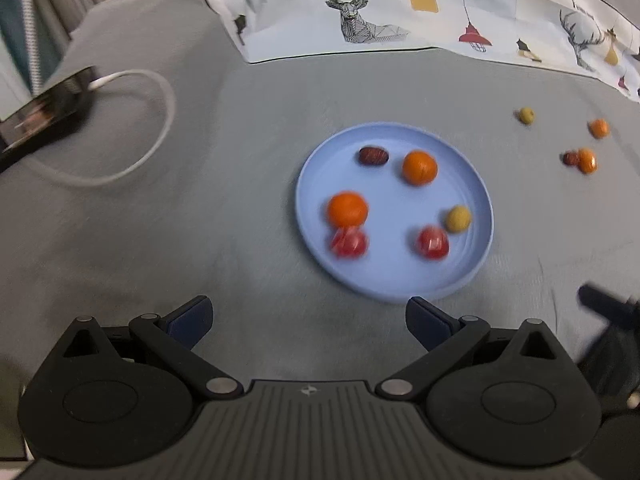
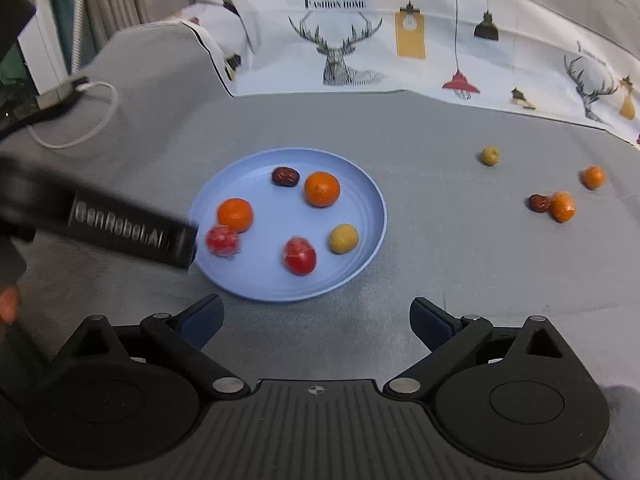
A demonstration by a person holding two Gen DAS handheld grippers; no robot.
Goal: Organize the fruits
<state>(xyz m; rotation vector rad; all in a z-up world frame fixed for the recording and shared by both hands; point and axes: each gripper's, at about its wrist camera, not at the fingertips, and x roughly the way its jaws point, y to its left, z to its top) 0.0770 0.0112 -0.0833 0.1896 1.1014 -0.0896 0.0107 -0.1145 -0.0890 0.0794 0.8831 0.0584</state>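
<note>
Holding both grippers above the grey cloth (image 1: pixel 200 200), I have my left gripper (image 1: pixel 309 322) with jaws spread wide and nothing between them, and my right gripper (image 2: pixel 316 322) likewise released and empty. Ahead of both sits the blue plate (image 2: pixel 360 268), flat on the cloth. On the plate lie six fruits: two oranges (image 2: pixel 322 189) (image 2: pixel 235 214), two red fruits in clear wrap (image 2: pixel 299 255) (image 2: pixel 223 241), one yellow fruit (image 2: pixel 343 238) and one dark red date (image 2: pixel 285 176). The left-hand orange touches the wrapped red fruit below it; the other pieces lie apart. Off the plate, to its right on the cloth, four fruits lie loose: a small yellow-green fruit (image 2: pixel 489 155), a small orange (image 2: pixel 593 177), and a second date (image 2: pixel 539 203) touching another orange (image 2: pixel 563 206). In the right wrist view one finger of my left gripper, black and lettered, reaches to the plate's left rim. A patterned sheet (image 2: pixel 360 40) with stag and lamp prints covers the far side. At far left a white cable (image 1: pixel 160 120) loops from a dark device (image 1: pixel 44 112).
</note>
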